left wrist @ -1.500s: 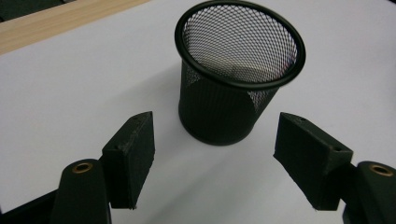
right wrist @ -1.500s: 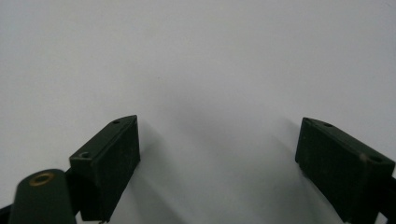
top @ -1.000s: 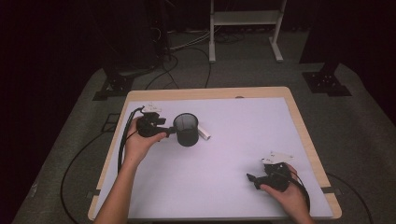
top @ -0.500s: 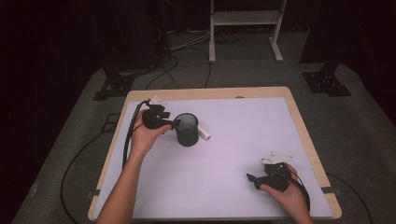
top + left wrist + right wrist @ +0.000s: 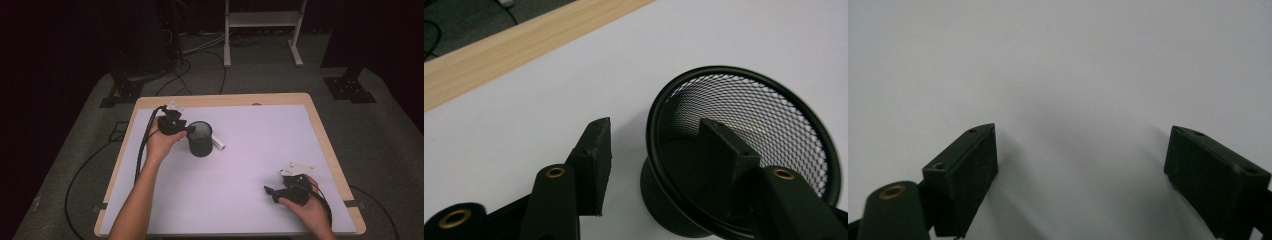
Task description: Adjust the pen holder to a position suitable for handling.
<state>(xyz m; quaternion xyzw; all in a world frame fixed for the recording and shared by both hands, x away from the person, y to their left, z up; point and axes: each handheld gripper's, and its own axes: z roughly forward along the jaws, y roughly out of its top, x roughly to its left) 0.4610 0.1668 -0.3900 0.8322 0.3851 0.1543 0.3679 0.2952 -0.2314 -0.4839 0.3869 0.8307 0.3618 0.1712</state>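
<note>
The mesh cup (image 5: pixel 201 139) stands upright on the table's (image 5: pixel 250 200) left half, a white tube (image 5: pixel 219 144) touching its far side; the left gripper (image 5: pixel 659 150) straddles its rim, one jaw inside, one outside, closing but not yet pressing; the right gripper (image 5: pixel 1083 165) rests spread wide, empty, well apart near the right edge.

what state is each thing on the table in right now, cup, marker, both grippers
black mesh cup: upright, looks empty, rim straddled by the left gripper
left gripper: jaws just closing, one jaw inside the cup, one outside, not yet pressed on the wall
white marker-like stick: lying flat behind the cup
right gripper: open, nothing between the jaws, low over the white table
</note>
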